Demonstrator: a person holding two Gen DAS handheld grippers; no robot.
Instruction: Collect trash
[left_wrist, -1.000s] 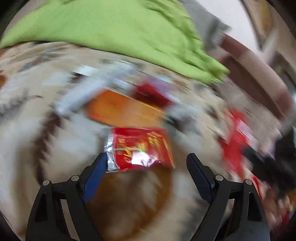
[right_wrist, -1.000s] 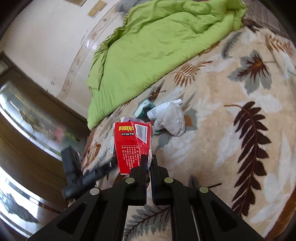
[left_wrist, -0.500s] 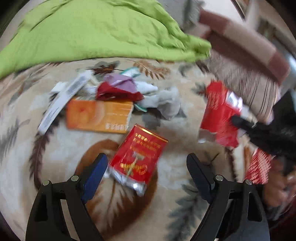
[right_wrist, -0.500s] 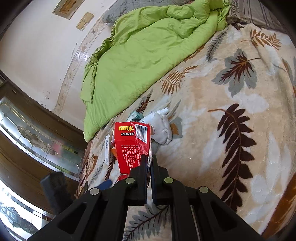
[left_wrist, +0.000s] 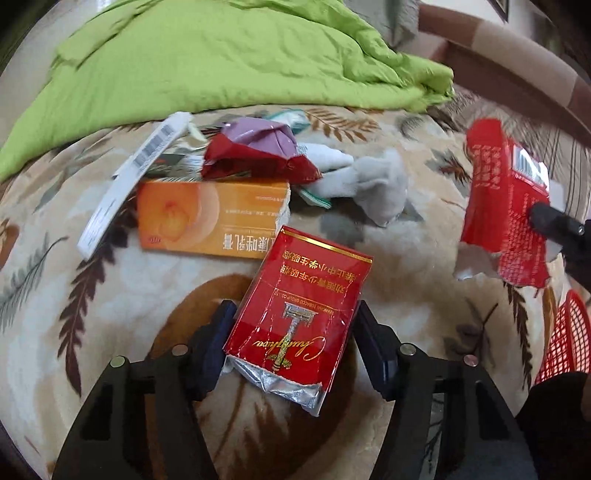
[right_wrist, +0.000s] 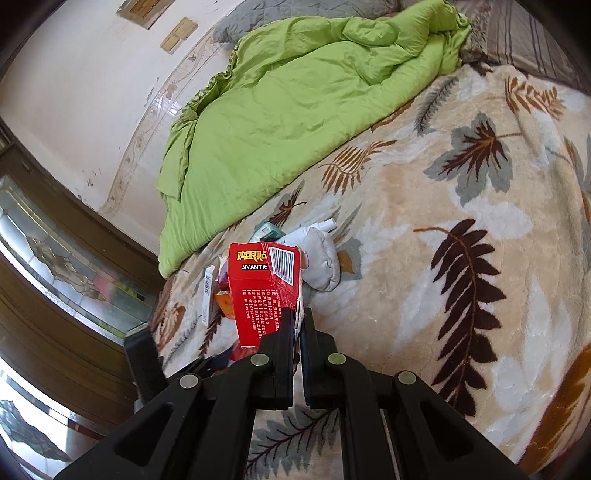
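With the right gripper (right_wrist: 298, 325) clamping the red box (right_wrist: 264, 284), the left gripper (left_wrist: 291, 339), jaws just closing, not yet touching, should squeeze the cigarette pack (left_wrist: 299, 317) squarely mid-body.

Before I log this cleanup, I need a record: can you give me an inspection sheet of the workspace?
Surface: beige leaf-patterned plush blanket, on a bed.
Job's things: flattened red cigarette pack; torn red cardboard box; orange carton; narrow white barcoded box; crumpled red-and-purple wrapper; red mesh basket at the edge.
Clutter: grey sock; bunched green quilt.
Grippers: left claw has just been closing and flanks the cigarette pack, firm grip unclear; right claw is shut on the red cardboard box.
Cables: nothing seen.
Surroundings: white wall, glass-panelled wooden door.
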